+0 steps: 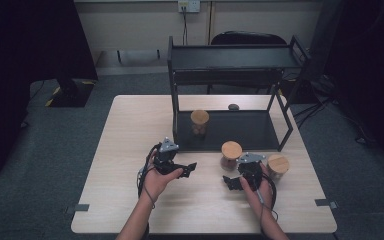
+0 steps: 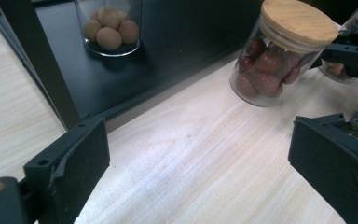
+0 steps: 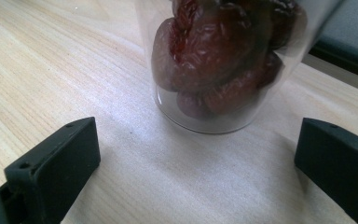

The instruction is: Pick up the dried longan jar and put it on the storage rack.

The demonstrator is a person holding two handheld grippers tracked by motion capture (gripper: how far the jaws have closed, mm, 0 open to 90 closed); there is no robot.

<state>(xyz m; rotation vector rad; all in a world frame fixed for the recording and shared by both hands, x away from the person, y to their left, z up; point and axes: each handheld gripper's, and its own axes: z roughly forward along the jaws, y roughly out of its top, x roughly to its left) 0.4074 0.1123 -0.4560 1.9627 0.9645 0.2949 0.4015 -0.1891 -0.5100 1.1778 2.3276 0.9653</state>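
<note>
A glass jar of dark red dates point(image 1: 231, 155) with a wooden lid stands on the table in front of the black shelf rack. My right gripper point(image 1: 231, 183) is open just short of the date jar point(image 3: 223, 65), whose base stands ahead of the wide jaws point(image 3: 196, 163). My left gripper point(image 1: 187, 169) is open too, to the jar's left, with bare tabletop between its jaws point(image 2: 198, 154). It faces the date jar point(image 2: 279, 56). A second jar of pale brown round pieces point(image 2: 109, 28) stands on the rack's lower shelf point(image 1: 199, 122).
The black two-tier rack point(image 1: 230, 57) spans the back middle of the table. A third lidded jar point(image 1: 278, 166) stands right of my right hand. A small dark object point(image 1: 233, 106) lies behind the rack's lower shelf. A black chair stands beyond the table.
</note>
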